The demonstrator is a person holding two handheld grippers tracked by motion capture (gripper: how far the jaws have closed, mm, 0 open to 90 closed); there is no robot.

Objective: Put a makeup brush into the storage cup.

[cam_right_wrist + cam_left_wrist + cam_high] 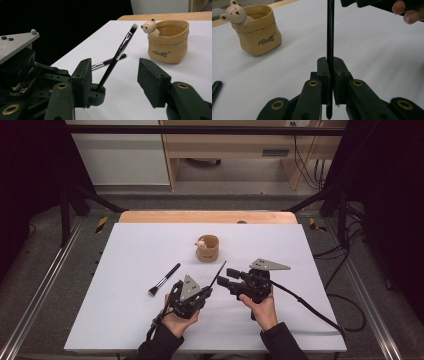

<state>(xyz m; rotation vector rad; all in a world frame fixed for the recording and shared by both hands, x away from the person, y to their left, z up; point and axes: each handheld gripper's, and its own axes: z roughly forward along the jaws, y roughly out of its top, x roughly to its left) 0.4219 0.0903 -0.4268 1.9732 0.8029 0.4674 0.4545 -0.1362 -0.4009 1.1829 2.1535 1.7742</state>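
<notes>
Left gripper (pixel 206 292), jaws pinched on the handle of a slim black make-up brush (pixel 218 273) raised off the white table (pixel 125 270), bristles angled toward a tan fabric-look pot with bear figure (pixel 207 248); right gripper (pixel 223 283), jaws spread either side of the brush, not touching; a second black brush (pixel 164 279) lies flat to the left

white table (pixel 130 320) bears a bear pot (pixel 207 248) and brush (pixel 164 279).

Pot (pixel 208 248) behind both brushes (pixel 164 279), mid-table (pixel 125 320).
</notes>
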